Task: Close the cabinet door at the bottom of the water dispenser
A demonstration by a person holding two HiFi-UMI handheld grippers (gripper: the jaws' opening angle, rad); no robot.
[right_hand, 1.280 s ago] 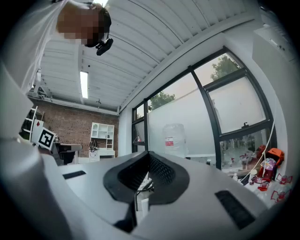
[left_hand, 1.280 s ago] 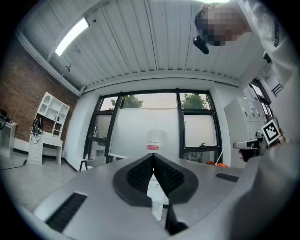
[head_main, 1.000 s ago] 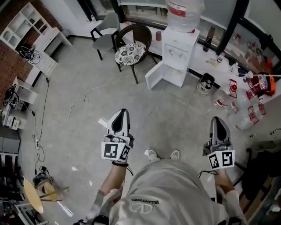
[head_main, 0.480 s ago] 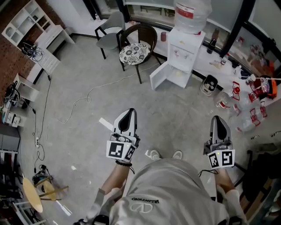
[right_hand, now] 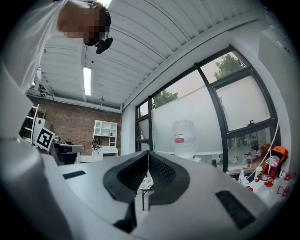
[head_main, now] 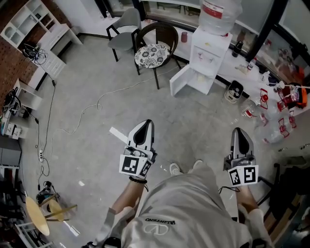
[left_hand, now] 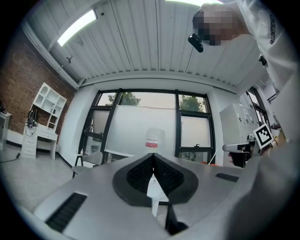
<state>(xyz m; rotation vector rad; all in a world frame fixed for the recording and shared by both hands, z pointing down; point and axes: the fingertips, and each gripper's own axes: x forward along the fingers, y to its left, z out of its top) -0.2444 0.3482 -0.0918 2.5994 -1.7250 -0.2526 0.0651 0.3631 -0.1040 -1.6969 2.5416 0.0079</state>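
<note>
The water dispenser (head_main: pixel 209 48) stands at the far edge of the floor (head_main: pixel 87 77), against the window wall. It is a white unit with a clear, red-labelled bottle (head_main: pixel 220 13) seated on top. Its bottom cabinet door (head_main: pixel 179 83) is open. The white panel is swung out to the dispenser's left side as seen from here, roughly square to the front. The pale compartment (head_main: pixel 201 82) behind it is exposed, and its contents cannot be made out at this range.

A dark chair (head_main: pixel 152 53) with a patterned cushion stands just beside the open door, its nearest leg close to the door's free edge. A grey chair (head_main: pixel 123 30) sits behind it along the same far edge. On the dispenser's other side is a small black-and-white object (head_main: pixel 235 90), possibly a bin. Red-and-clear clutter (head_main: pixel 271 104) runs along the right edge of the floor. A white cable (head_main: pixel 97 104) trails across the middle of the floor. A white strip (head_main: pixel 117 134) lies near the left gripper.

The left gripper (head_main: pixel 143 127) and the right gripper (head_main: pixel 238 131) are both well short of the dispenser and point toward it. Each has its jaws pressed together with nothing between them.
</note>
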